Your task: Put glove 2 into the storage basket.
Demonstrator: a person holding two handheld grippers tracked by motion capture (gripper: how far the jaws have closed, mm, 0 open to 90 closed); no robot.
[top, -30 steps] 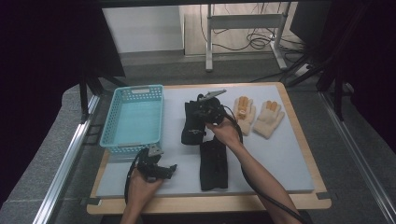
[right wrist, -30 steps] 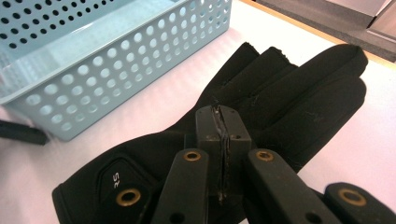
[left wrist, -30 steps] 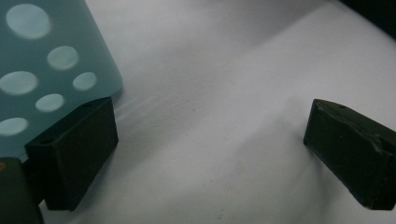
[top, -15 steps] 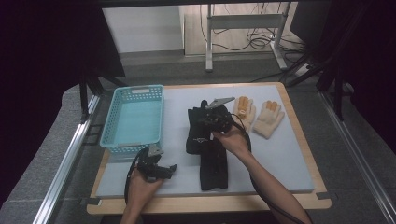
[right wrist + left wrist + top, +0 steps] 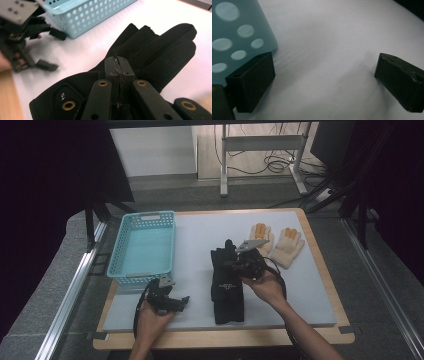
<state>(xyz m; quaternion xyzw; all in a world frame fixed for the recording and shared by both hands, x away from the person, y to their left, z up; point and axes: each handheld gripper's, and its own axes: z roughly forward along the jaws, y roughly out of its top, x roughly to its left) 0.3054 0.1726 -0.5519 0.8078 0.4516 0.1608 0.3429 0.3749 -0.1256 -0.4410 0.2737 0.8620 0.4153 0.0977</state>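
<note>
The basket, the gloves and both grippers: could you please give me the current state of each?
basket: upright, empty.
black gloves: one lying on the other, the upper pinched.
cream gloves: flat, side by side, untouched.
left gripper: open, low over the mat beside the basket.
right gripper: shut on the upper black glove.

We're running all-black grippers: blocky jaws, brass-ringed screws on the right gripper (image 5: 120, 72), grey three-cornered plates, looping black cables, bare forearms.

Black glove (image 5: 150, 50) with small white lettering at the cuff; light-blue basket (image 5: 145, 245) dotted with round holes; cream gloves (image 5: 280, 242) with orange fingertip patches; pale grey mat (image 5: 200, 235); black grippers' jaws.
</note>
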